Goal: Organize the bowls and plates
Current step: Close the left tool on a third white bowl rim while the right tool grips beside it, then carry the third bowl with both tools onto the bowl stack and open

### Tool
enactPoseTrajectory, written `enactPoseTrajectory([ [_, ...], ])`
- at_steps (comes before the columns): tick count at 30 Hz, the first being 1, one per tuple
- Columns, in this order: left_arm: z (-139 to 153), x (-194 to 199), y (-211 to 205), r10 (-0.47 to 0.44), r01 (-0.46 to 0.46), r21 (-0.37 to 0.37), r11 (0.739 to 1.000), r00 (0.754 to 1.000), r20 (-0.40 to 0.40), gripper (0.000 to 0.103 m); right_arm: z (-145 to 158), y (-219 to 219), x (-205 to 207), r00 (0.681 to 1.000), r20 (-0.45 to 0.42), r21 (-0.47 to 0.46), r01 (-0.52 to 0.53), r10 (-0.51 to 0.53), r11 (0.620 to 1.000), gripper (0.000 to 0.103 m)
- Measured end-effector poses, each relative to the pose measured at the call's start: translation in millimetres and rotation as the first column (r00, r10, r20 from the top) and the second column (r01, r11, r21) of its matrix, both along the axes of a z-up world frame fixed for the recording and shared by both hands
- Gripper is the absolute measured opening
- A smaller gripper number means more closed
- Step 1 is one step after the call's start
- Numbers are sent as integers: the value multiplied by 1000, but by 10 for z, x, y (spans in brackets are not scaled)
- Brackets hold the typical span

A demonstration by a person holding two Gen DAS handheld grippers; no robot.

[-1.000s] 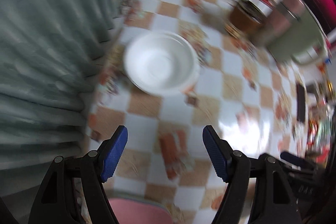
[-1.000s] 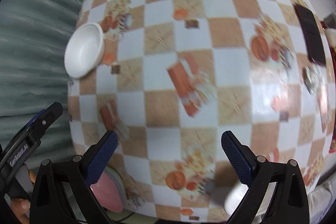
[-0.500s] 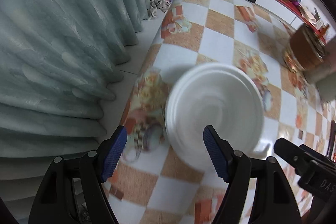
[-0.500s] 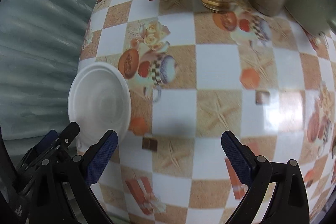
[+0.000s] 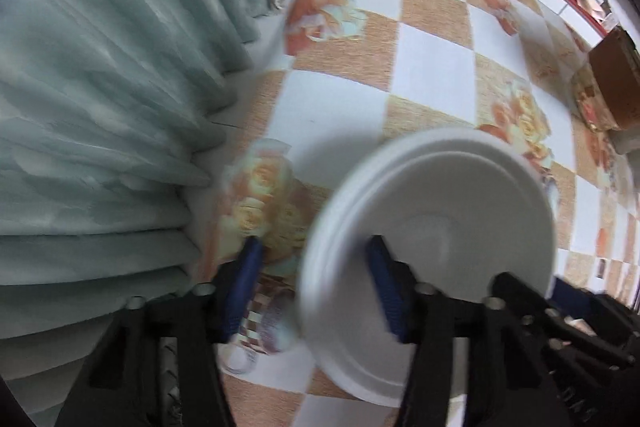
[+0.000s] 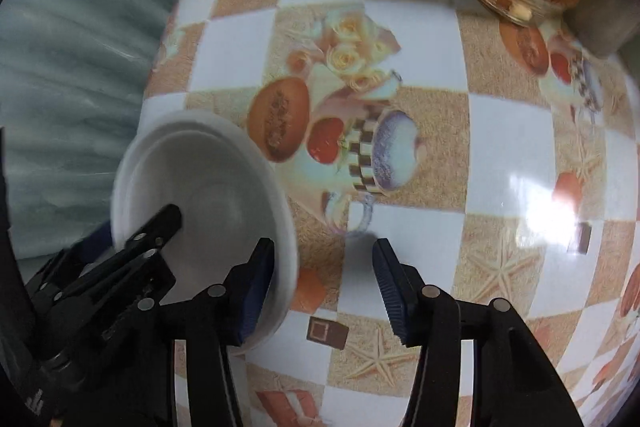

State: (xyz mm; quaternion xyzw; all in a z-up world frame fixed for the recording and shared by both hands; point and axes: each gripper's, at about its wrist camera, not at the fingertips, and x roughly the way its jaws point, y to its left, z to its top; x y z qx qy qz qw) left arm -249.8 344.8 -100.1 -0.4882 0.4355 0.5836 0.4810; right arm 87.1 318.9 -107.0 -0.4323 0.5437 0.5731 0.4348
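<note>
Two tongs straddle my white bowl at the surface's curtain-side edge: left tongs over its near rim, right tongs over the opposite rim, both closing, neither gripping yet.

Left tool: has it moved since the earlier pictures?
Yes. The left tool has come down toward the curtain-side table edge and now straddles the white bowl's rim, jaws closing; earlier the bowl lay well ahead of it.

Both fisheye views are evenly bright, bending and darkening to black at the corners. Glare whitens the glossy table in the right view. Motion blur softens the bowl and curtain in the left view.
</note>
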Motion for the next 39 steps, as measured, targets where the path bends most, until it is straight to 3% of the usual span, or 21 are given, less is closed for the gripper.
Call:
enactPoseTrajectory([
  [1, 1, 35, 4, -17, 17, 1, 1000, 1000, 2, 39, -13, 1, -19, 1000, -27, -6, -6, 6, 1000, 38],
  [2, 11, 79, -32, -40, 40, -3, 999, 999, 15, 35, -35, 2, -30, 999, -51, -21, -9, 8, 1000, 36],
  [6, 5, 281, -100, -98, 99, -24, 995, 995, 31, 30, -100, -46, 8, 996, -85, -65, -13, 8, 998, 17],
  [14, -4, 996, -668, -180, 184, -73, 980, 982, 53, 30, -106, -616, 375, 997, -66, -110, -40, 33, 993, 17],
  [20, 6, 1912, -1475, -288, 292, -99, 951, 956, 49, 32, -131, -1465, 839, 1000, -22, -171, 7, -11, 985, 21],
  [26, -16, 2568, -2285, -349, 356, -149, 922, 934, 73, 32, -184, -2335, 1256, 995, -9, -238, 97, -102, 966, 21],
  [28, -30, 2718, -2538, -385, 391, -153, 908, 920, 68, 33, -241, -2560, 1336, 992, -17, -272, 115, -124, 956, 21],
  [32, -62, 2801, -2769, -395, 403, -159, 902, 915, 76, 35, -251, -2780, 1342, 994, -18, -267, 100, -109, 958, 21],
  [39, 163, 2817, -2880, -439, 441, -137, 887, 897, 48, 35, -141, -2646, 1081, 998, -19, -243, 54, -61, 969, 22],
])
